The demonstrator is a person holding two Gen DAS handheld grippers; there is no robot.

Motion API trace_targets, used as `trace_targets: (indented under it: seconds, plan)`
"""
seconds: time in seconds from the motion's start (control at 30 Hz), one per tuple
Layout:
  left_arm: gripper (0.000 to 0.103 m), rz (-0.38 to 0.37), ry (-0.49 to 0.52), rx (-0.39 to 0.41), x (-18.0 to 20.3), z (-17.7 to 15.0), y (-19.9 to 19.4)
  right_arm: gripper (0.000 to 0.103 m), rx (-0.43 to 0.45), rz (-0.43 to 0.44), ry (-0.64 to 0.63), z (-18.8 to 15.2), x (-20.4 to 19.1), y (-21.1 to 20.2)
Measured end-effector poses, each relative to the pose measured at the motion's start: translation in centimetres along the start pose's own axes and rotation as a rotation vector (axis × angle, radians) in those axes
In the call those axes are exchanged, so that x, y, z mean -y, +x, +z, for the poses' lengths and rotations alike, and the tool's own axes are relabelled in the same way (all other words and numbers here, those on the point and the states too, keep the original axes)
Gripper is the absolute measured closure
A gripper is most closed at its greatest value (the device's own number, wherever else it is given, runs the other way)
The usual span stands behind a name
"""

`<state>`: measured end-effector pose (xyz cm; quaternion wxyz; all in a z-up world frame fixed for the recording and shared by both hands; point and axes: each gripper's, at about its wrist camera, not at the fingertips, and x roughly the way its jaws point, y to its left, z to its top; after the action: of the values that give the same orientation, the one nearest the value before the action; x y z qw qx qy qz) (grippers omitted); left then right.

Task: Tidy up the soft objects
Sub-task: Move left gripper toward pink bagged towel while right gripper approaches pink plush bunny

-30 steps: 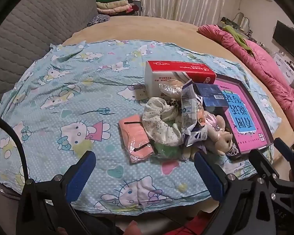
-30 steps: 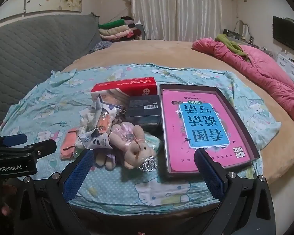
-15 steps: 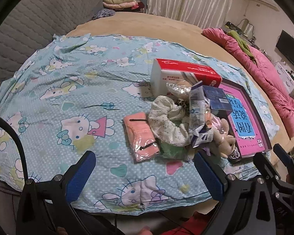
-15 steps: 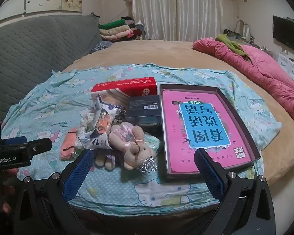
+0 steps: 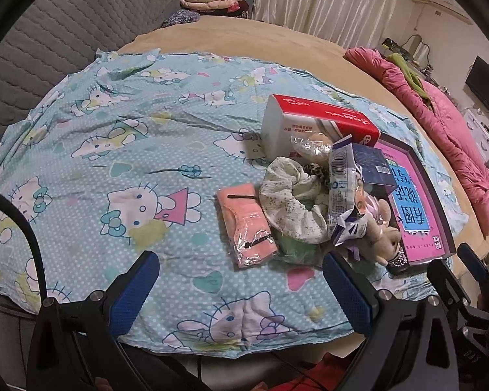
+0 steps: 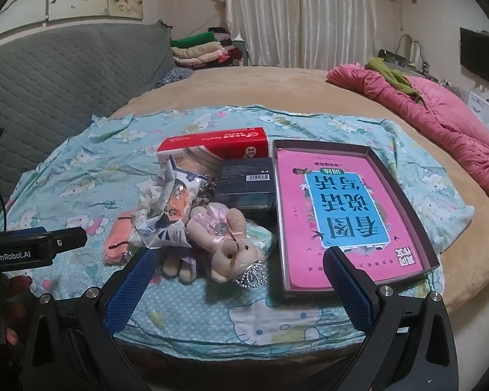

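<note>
Both claws hang wide open w/ nothing in them, short of the pile: left gripper (image 5: 241,280) and right gripper (image 6: 238,277) each show blue pads well apart over the cartoon-cat blanket (image 5: 114,150). Step in hand, as I judge it, is the first pick from the heap. Best bet for the right claw: plush bear (image 6: 225,238), lying just ahead and a bit left of centre between its fingers, head nearest the claw w/ a silvery tiara (image 6: 252,275) touching it. Go for the torso, not the tiara or ribbon, squeeze gently since it'll squash, and lift straight so the crinkly snack packet (image 6: 169,218) leaning on it doesn't drag along. For the left claw, the floral scrunchie (image 5: 293,202) sits ahead-right, w/ the bagged peach cloth (image 5: 244,224) just beside it toward centre; that bag looks slippery, so pinch across its short side. Tray w/ pink book (image 6: 339,208) lies ahead-right of the right claw; dark box (image 6: 246,184) and tissue pack (image 6: 212,146) sit beyond the bear.
</note>
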<state>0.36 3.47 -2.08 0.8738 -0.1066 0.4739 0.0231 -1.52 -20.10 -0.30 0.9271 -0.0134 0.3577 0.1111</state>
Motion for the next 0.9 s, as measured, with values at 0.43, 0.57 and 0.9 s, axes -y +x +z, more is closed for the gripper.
trace_targets:
  seconds: [0.43,0.57,0.9]
  plan:
    - [0.002,-0.003,0.009,0.003,0.0,-0.1,0.2,0.001,-0.009,0.002,-0.012,-0.1,-0.2,0.4]
    - [0.002,-0.003,0.024,0.007,0.3,-0.2,0.1,0.001,-0.007,-0.001,-0.011,-0.1,-0.2,0.4]
    - [0.002,0.01,0.059,0.012,1.1,-0.4,-0.1,0.001,-0.006,-0.012,-0.001,0.0,0.1,0.3]
